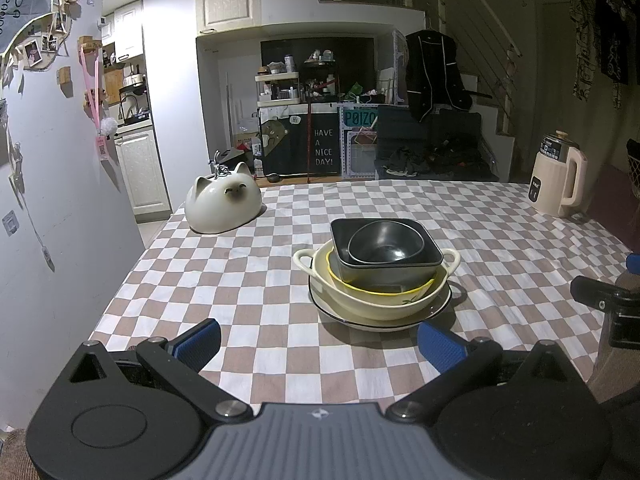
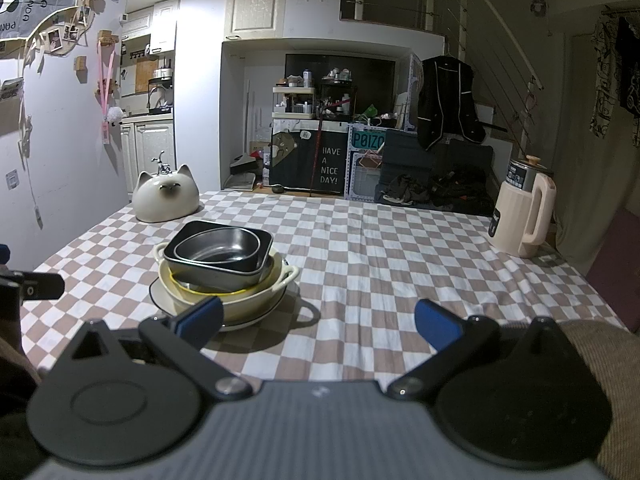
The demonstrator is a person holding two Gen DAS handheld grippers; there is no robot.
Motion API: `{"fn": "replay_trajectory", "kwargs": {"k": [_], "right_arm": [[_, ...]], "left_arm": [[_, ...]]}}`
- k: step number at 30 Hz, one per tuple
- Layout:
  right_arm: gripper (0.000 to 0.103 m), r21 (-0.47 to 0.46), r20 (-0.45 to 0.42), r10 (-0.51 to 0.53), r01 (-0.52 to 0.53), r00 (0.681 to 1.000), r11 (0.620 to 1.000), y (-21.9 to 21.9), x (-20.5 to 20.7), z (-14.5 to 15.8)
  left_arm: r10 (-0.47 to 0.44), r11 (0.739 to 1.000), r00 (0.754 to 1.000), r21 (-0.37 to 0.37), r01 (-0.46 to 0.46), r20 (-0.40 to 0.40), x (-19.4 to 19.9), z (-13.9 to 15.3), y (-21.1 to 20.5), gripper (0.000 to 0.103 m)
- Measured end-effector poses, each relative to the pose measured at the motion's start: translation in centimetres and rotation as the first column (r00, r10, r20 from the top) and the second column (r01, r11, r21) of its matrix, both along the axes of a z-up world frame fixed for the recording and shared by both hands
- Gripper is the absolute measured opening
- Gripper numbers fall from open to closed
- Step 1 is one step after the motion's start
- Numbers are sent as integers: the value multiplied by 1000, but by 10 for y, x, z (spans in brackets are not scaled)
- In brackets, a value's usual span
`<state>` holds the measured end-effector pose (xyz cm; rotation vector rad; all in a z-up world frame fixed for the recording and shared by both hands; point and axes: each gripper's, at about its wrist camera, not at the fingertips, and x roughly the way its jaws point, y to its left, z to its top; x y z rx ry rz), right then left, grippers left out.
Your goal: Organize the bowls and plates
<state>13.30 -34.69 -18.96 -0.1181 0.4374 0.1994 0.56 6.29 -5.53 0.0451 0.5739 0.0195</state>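
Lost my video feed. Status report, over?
Left gripper and right gripper open, empty. Bowls nested on plate. Nothing in the way.

checked cloth (image 1: 280, 248) covers the surface | white cat-shaped ceramic (image 1: 223, 207) at far left of cloth | cream kettle (image 1: 558, 176) with dark lid at far right edge | black jacket (image 1: 434, 72) hangs by the stairs | dark "HAVE A NICE DAY!" sign (image 1: 323, 147) behind

Glossy ceramic bowls (image 1: 380, 276) on matt checked cloth (image 1: 248, 280)
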Motion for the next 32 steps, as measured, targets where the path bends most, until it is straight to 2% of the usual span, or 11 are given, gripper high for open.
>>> {"fn": "replay_trajectory", "kwargs": {"k": [32], "right_arm": [[102, 0, 0, -1, 1, 1000, 1000, 0, 0, 0]], "left_arm": [[3, 1000, 1000, 3, -3, -2, -1, -1, -3, 103]]}}
